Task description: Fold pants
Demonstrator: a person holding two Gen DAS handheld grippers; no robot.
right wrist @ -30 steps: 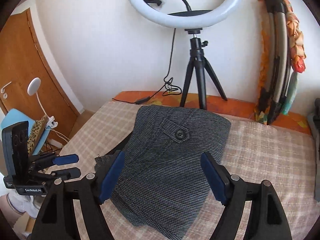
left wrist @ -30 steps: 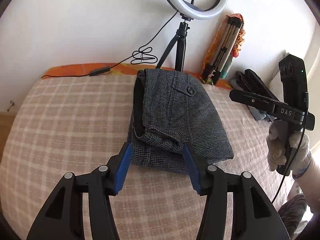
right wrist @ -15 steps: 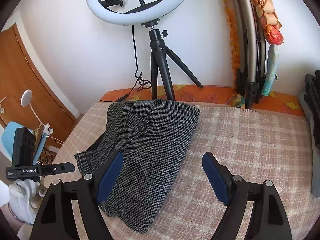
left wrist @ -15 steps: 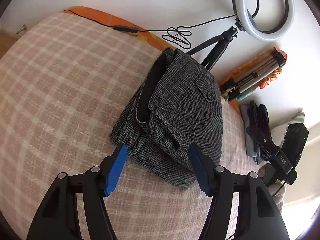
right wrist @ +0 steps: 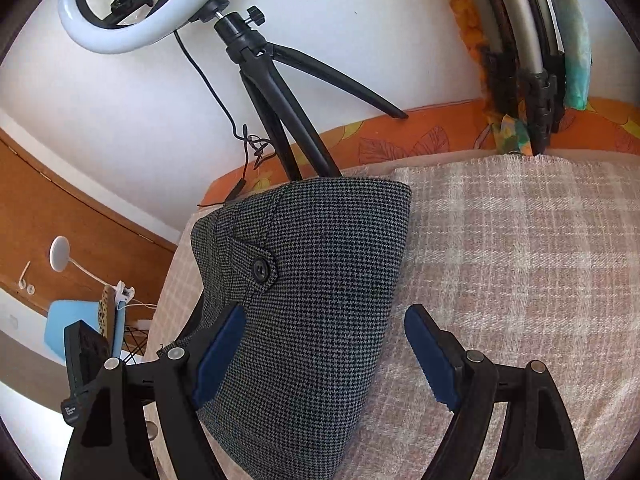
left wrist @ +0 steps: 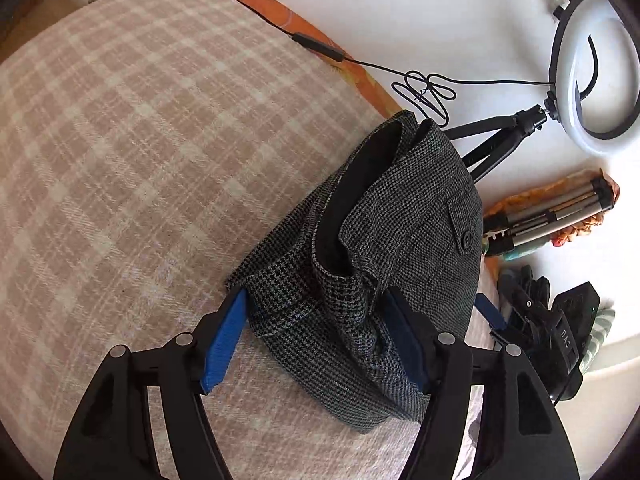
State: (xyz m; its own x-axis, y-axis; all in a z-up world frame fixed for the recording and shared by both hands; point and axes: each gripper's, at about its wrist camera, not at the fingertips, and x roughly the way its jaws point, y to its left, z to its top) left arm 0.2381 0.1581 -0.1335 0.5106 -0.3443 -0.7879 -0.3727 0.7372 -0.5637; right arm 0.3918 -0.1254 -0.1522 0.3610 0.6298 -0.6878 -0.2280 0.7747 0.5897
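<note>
**Left wrist view: both grippers closing in on the folded pants**

Left wrist view shows the left gripper (left wrist: 316, 340) much nearer than a second ago, tilted, fingers spread wide around the near corner of the houndstooth pants (left wrist: 400, 248). Blue fingers (left wrist: 224, 344) flanking the bunched hem, not pinching it. Right wrist view shows the right gripper (right wrist: 324, 356) likewise drawn in low, fingers spread, one pad over the cloth and the other above bare blanket beside the folded edge.

Pants (right wrist: 312, 280) lying folded into a compact stack on the plaid blanket (left wrist: 140, 140) of the bed, button-flap pocket (right wrist: 260, 268) facing up, dark waistband lining gaping open on the left side. Ring light (left wrist: 592, 72) on its tripod just behind, against the wall; spare tripod (left wrist: 556, 212) lying further right.

Shape of the stack unchanged from half a second ago; only the grippers moved. Probably means main folds done, with a last tidy, one more fold or a lift ahead. Loose corner nearest the left gripper looks likeliest to spill if grabbed unevenly.
</note>
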